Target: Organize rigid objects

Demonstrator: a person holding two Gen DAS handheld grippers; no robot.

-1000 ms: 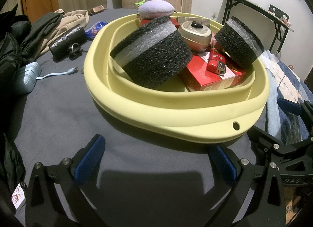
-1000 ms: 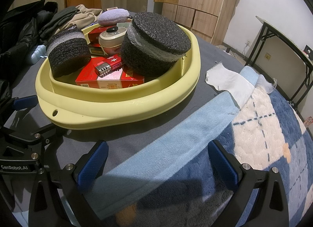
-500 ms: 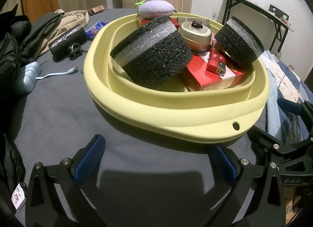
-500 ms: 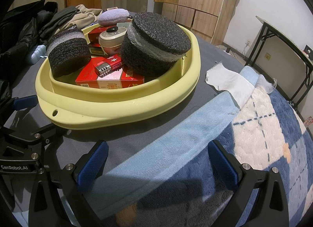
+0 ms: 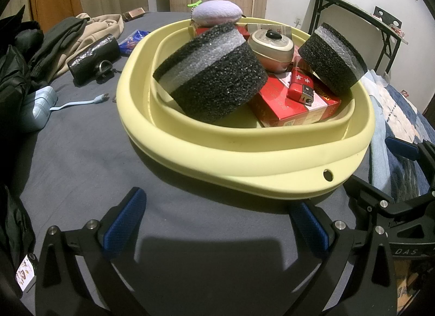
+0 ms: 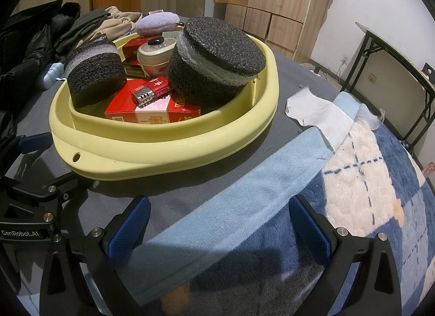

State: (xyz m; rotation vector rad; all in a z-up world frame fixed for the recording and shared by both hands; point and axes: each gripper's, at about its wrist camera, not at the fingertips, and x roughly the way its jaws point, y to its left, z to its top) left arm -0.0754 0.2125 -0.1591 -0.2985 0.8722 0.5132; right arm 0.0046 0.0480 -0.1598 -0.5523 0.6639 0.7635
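Note:
A pale yellow basin (image 5: 244, 158) (image 6: 168, 152) sits on the grey bed cover. It holds two black foam discs (image 5: 212, 71) (image 5: 331, 57), a red box (image 5: 293, 104), a red lighter (image 5: 301, 87), a round tin (image 5: 272, 49) and a lilac cushion (image 5: 216, 12). The same discs (image 6: 214, 60) (image 6: 95, 74) and lighter (image 6: 152, 91) show in the right wrist view. My left gripper (image 5: 214, 223) is open and empty just short of the basin's near rim. My right gripper (image 6: 217, 223) is open and empty over a light blue towel (image 6: 231, 207).
Dark and tan clothes (image 5: 54, 44), a black pouch (image 5: 92, 57) and a light blue case with cable (image 5: 35, 106) lie left of the basin. A blue and white blanket (image 6: 367, 193) and a white cloth (image 6: 318, 114) lie to its right. A folding table (image 6: 394, 52) stands by the wall.

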